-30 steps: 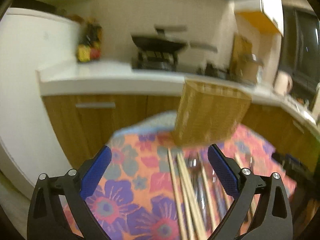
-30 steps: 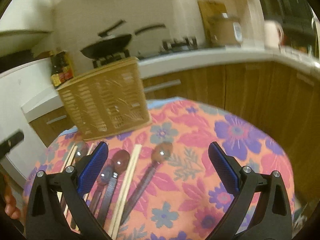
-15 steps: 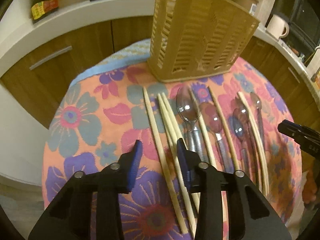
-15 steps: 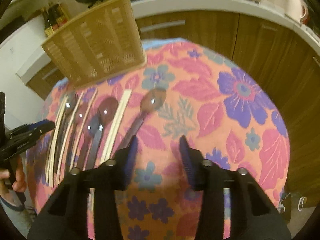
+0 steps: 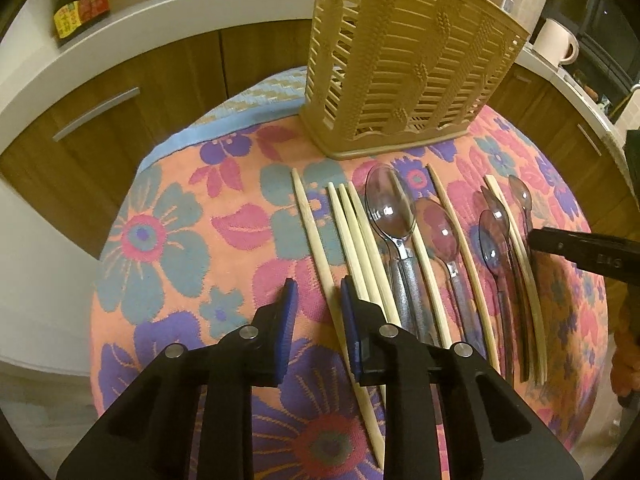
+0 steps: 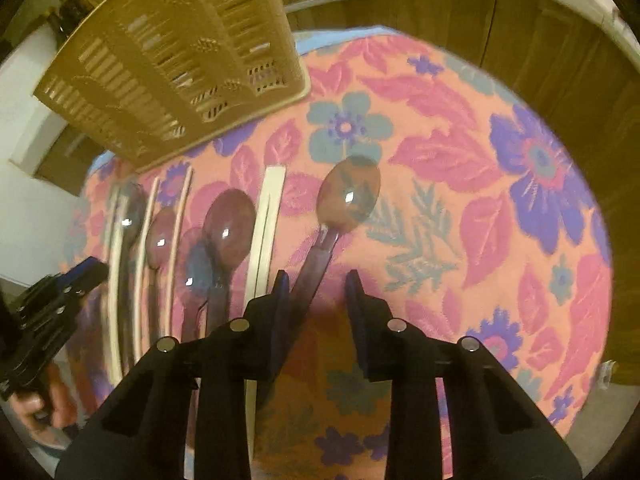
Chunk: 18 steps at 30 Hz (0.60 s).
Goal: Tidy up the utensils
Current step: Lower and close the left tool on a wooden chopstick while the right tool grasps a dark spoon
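Observation:
A tan slatted utensil basket (image 5: 408, 60) (image 6: 172, 64) stands at the far side of a flowered tablecloth. In front of it lie several pale chopsticks and clear plastic spoons in a row. My left gripper (image 5: 318, 304) points down over the leftmost chopstick (image 5: 310, 220); its jaws are closing with that chopstick between them, and the blue pads do not touch it. My right gripper (image 6: 316, 292) points down over the rightmost spoon (image 6: 348, 196); its jaws are closing with the dark handle between them, close to the left pad and not pinched.
The round table's cloth (image 5: 160, 240) ends at curved edges with wooden cabinets (image 5: 100, 120) just beyond. Sauce bottles (image 5: 80, 4) and a mug (image 5: 556, 44) stand on the counter. A hand (image 6: 28, 404) holds the other gripper at the left.
Both grippers have tipped down from facing the kitchen to facing the table. Both pairs of jaws have narrowed from wide apart. The right one has slid over the rightmost spoon's handle.

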Available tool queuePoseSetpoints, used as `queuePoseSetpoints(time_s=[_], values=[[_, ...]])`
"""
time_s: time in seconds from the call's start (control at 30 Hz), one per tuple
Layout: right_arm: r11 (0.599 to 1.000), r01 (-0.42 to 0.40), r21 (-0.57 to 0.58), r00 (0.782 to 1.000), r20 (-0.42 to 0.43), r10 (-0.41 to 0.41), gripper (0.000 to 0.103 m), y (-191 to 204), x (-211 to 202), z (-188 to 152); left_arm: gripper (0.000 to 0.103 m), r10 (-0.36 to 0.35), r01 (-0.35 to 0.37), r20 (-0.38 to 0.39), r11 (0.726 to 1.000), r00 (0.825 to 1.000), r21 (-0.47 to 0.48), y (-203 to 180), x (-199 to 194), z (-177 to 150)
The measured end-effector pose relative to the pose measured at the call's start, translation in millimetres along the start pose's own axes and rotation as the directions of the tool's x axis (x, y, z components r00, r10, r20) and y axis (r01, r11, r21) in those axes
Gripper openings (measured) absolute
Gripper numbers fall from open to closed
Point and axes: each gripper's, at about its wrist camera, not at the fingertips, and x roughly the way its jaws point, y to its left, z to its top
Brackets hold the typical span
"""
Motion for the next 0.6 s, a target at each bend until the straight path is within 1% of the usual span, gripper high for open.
queuePoseSetpoints(time_s=[0.07,0.17,0.2,0.23,0.33,0.37,0.4,0.43,0.47,0.53,0.6], values=[[0.999,0.034,-0.018,0.999,-0.006,-0.034,0.026,6.5,1.1,2.4,0.022,-0.001,0.001,-0.012,1.0,1.0,0.01,-1.1,1.0,0.9],[0.998,0.053,-0.043,0.998,-0.024,-0.054,0.025,11.2,3.7,8.9,0.024,0.017,-0.016,-0.035,0.999,0.999,0.037,-4.9,2.5,5.3],[0.997,0.062,-0.054,0.998,-0.03,-0.063,0.02,12.0,3.9,10.9,0.024,0.026,-0.024,-0.039,0.999,0.999,0.045,-7.6,4.2,7.2],[0.995,0.075,-0.065,0.997,-0.031,-0.077,0.017,14.4,4.0,12.8,0.024,0.037,-0.034,-0.045,0.998,0.998,0.056,-10.0,5.9,9.1],[0.988,0.085,-0.127,0.995,-0.034,-0.09,0.015,18.7,5.7,13.7,0.022,0.071,-0.066,-0.057,0.994,0.996,0.092,-16.4,9.3,11.3],[0.986,0.083,-0.143,0.995,-0.037,-0.089,0.014,18.3,4.6,12.6,0.016,0.087,-0.081,-0.056,0.991,0.995,0.105,-18.1,9.6,11.0],[0.986,0.069,-0.153,0.996,-0.044,-0.076,0.011,16.6,3.3,11.5,0.01,0.098,-0.092,-0.052,0.989,0.994,0.114,-19.3,9.8,10.2],[0.986,0.056,-0.158,0.997,-0.049,-0.064,0.01,14.7,2.2,9.8,0.007,0.101,-0.094,-0.048,0.989,0.994,0.115,-20.4,10.1,9.8],[0.984,0.052,-0.168,0.997,-0.048,-0.061,0.01,11.5,0.3,7.6,0.004,0.091,-0.085,-0.045,0.991,0.995,0.104,-18.3,9.1,8.7],[0.982,0.046,-0.181,0.998,-0.043,-0.054,0.01,3.0,-3.4,-0.1,0.004,0.063,-0.06,-0.041,0.995,0.997,0.076,-13.6,6.3,5.4],[0.98,0.026,-0.198,0.998,-0.056,-0.038,0.01,-5.7,-4.9,-8.3,0.004,0.005,-0.002,-0.045,0.999,0.999,0.054,-9.9,0.5,-2.9]])
